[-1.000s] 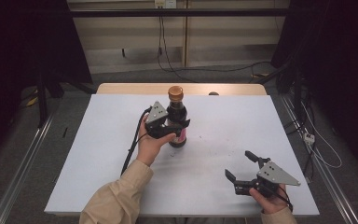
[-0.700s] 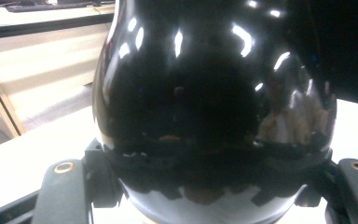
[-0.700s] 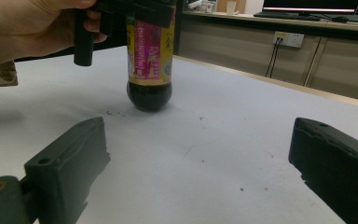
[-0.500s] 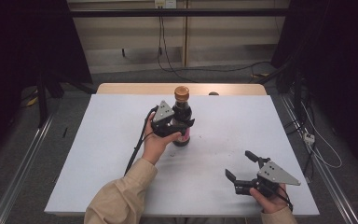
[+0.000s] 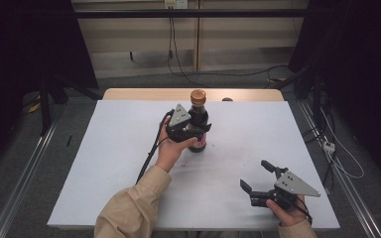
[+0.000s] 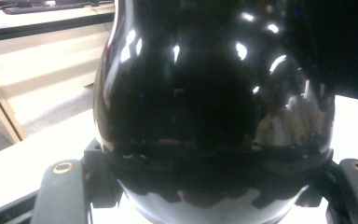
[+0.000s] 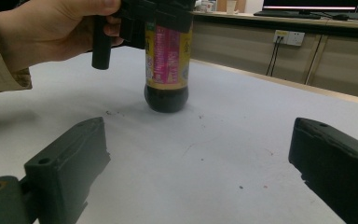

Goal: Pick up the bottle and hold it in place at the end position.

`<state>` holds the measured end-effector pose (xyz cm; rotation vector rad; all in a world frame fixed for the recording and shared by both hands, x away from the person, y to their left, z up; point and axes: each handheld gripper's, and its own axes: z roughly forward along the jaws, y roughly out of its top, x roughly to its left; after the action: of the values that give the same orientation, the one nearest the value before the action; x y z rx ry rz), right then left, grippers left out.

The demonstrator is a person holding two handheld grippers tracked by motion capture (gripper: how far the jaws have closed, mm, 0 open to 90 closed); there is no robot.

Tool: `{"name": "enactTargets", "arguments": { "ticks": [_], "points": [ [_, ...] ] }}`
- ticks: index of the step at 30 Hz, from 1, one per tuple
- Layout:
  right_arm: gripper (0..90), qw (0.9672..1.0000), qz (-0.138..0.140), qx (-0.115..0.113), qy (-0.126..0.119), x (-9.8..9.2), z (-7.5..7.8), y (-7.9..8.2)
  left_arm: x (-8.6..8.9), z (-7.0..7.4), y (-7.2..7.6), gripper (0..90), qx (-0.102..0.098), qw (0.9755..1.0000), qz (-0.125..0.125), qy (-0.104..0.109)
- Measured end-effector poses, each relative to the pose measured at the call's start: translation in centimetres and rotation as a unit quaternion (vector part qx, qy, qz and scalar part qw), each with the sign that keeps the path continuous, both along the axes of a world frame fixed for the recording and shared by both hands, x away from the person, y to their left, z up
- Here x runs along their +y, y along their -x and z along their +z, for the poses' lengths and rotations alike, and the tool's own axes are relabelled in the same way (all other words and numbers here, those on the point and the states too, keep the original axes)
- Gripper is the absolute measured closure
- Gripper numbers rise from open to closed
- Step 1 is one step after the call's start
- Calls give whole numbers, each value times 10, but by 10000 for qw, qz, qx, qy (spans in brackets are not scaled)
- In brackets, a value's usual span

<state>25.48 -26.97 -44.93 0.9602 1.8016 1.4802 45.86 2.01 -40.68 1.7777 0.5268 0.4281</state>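
A dark glass bottle (image 5: 198,141) with a brown cap and a pink-and-yellow label (image 7: 166,56) stands upright at the middle of the white table (image 5: 109,163). My left gripper (image 5: 194,131) is shut on its upper body, just below the neck. In the left gripper view the glossy bottle (image 6: 214,93) sits pressed between the jaws of my left gripper (image 6: 205,191). The bottle's base looks to rest on the table. My right gripper (image 5: 258,176) lies low near the front right edge, open, with nothing between its jaws, pointing toward the bottle. In its own view, my right gripper (image 7: 200,172) frames bare table.
A wooden strip (image 5: 144,94) runs along the table's far edge. Cables (image 5: 178,64) lie on the floor beyond it. A rail (image 5: 25,173) runs along the table's left side. The left gripper's cable (image 5: 149,158) trails over the table beside the sleeve.
My left gripper has carried the bottle a short way to the right across the table. The right gripper has stayed where it was.
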Motion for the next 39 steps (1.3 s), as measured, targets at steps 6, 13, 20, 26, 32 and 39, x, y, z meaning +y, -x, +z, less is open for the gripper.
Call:
{"name": "enactTargets", "arguments": {
  "ticks": [6,13,20,26,32,39],
  "points": [
    [43,10000,3,10,4,0,0,0,1,-1,-4,288,-56,10000,46,-28],
    [43,10000,-1,43,13,0,-1,-1,7,-3,-8,295,45,9997,-256,28],
    [43,9999,41,112,61,4,-2,-3,8,-3,-8,297,92,9994,-329,48],
    [43,9999,29,122,52,5,-1,-6,10,-3,-9,298,105,9990,-427,69],
    [40,9996,53,266,114,6,-2,-10,10,-5,-10,298,104,9989,-441,112],
    [34,9989,-68,449,108,8,6,-22,10,-5,-9,298,96,9989,-427,143]
  ]
}}
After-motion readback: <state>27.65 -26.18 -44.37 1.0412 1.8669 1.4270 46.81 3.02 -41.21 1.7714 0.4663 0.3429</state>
